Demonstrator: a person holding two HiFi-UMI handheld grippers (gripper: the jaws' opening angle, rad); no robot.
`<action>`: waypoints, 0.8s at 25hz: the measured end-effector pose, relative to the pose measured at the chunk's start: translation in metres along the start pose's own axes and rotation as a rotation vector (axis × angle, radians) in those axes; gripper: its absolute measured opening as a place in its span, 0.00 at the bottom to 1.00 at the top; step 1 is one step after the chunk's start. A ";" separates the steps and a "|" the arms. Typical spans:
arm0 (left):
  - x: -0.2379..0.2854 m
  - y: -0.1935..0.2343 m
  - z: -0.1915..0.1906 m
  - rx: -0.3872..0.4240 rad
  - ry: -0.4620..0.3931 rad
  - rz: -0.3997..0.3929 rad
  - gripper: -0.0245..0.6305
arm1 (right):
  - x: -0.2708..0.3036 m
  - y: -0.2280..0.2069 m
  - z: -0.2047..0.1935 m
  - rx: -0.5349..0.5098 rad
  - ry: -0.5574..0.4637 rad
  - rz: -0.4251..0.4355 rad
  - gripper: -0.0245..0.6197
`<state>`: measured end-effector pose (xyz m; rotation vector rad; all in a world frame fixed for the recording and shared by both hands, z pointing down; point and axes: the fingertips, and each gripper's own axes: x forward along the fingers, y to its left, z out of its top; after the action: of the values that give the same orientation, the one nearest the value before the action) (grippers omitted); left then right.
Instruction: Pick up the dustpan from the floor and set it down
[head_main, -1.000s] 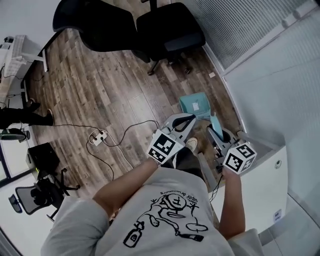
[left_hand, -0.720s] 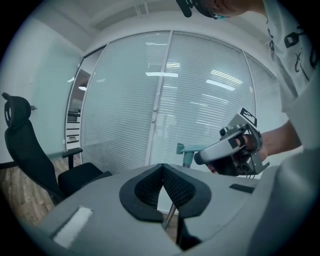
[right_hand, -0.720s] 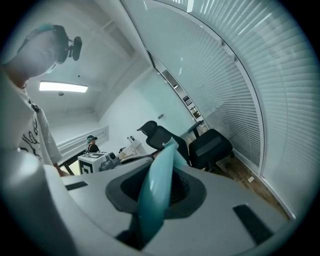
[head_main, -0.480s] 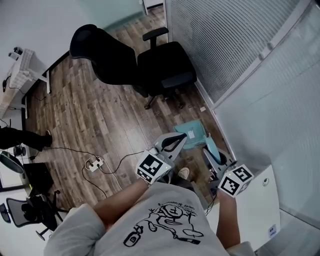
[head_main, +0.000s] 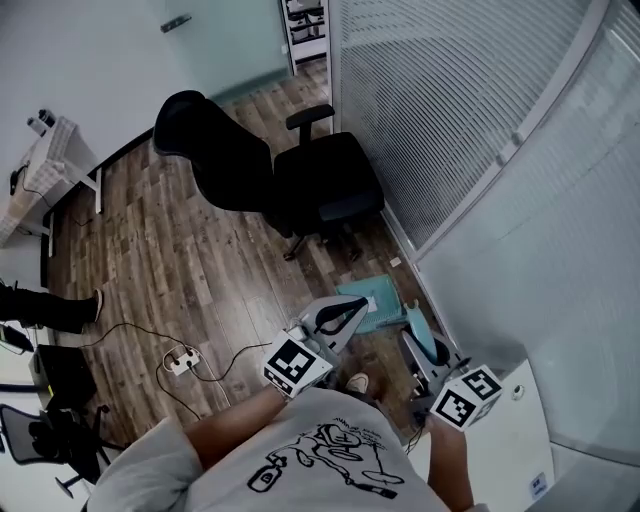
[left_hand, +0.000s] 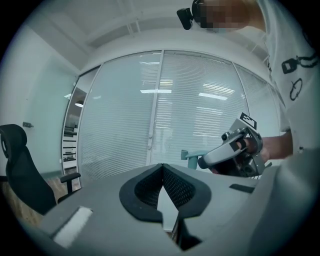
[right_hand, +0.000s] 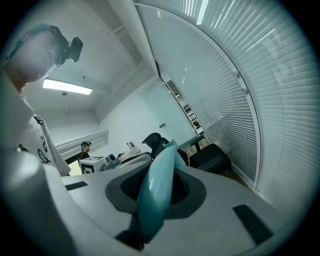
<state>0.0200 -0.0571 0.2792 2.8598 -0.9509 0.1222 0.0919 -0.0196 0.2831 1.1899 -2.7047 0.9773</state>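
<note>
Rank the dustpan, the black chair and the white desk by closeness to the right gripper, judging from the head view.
1. dustpan: clamped in the right gripper's jaws.
2. black chair: farther up the picture, beside the blinds.
3. white desk: far left edge.

There are two grasping tools, the left hand-held gripper (head_main: 352, 310) at 6 o'clock and the right hand-held gripper (head_main: 412, 340) at 5 o'clock, and one teal dustpan (head_main: 372, 298), also at 5 o'clock. Chairs number three: one black high-backed chair (head_main: 215, 150) at 11 o'clock, one black armrest chair (head_main: 325, 185) at 12 o'clock and a third chair (head_main: 45, 440), partly in view, at 8 o'clock. There is one white power strip (head_main: 182, 358) towards 7 o'clock, one white bench (head_main: 40, 170) at 10 o'clock, and two people: the wearer (head_main: 300, 450) at 6 o'clock and a second person (head_main: 45, 307) at 9 o'clock.
</note>
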 end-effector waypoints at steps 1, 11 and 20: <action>0.000 -0.001 0.003 0.003 -0.005 0.000 0.03 | -0.001 0.001 0.002 -0.001 -0.004 0.001 0.11; 0.003 -0.005 0.003 -0.001 -0.002 -0.001 0.03 | 0.004 0.002 0.008 -0.005 -0.009 0.004 0.11; 0.005 -0.003 -0.016 -0.010 0.040 -0.005 0.03 | 0.017 -0.018 -0.011 0.004 0.013 -0.006 0.11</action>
<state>0.0252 -0.0550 0.2954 2.8392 -0.9341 0.1729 0.0889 -0.0336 0.3063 1.1871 -2.6887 0.9861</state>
